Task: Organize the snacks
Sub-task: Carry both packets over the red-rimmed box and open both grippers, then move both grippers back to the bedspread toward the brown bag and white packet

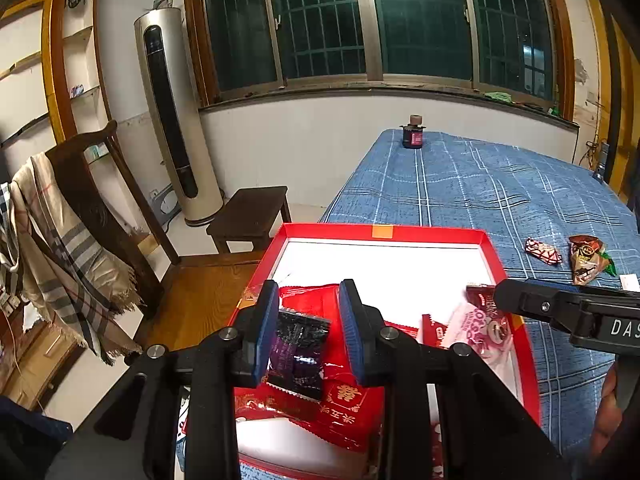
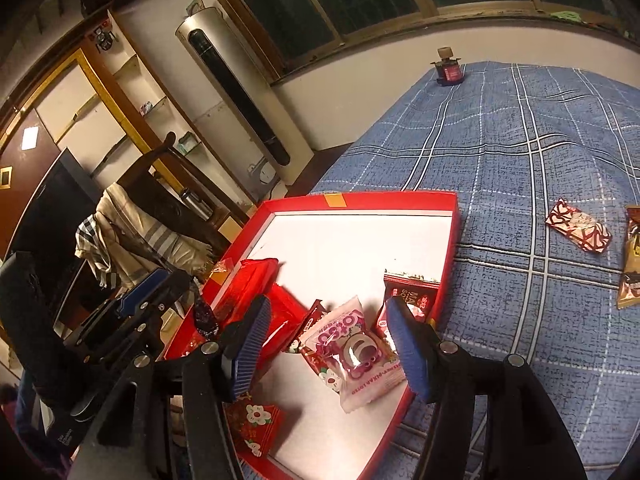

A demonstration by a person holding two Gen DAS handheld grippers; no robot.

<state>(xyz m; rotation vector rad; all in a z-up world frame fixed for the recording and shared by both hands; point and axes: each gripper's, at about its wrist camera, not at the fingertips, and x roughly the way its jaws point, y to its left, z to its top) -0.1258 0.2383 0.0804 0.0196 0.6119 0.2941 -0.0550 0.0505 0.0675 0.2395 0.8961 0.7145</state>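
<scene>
**Snacks at the red box, both grippers over it**

Blue checked cloth (image 2: 520,160) covers the table; a red box (image 2: 450,240) sits at its near left corner. Left gripper (image 1: 308,332): jaws apart, a black packet (image 1: 298,354) between them, touching the left pad; whether it is gripped I cannot tell. Right gripper (image 2: 332,348): jaws apart above a pink packet (image 2: 356,356) lying in the box. Two wrapped snacks (image 2: 580,230) lie on the cloth at three o'clock of the box.

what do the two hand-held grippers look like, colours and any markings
Both are matte black plastic frames with silver round bolt heads. The left hand-held gripper and right hand-held gripper each carry two blue ribbed pads. White letters "DAS" show on the right one's side in the left wrist view.
</scene>
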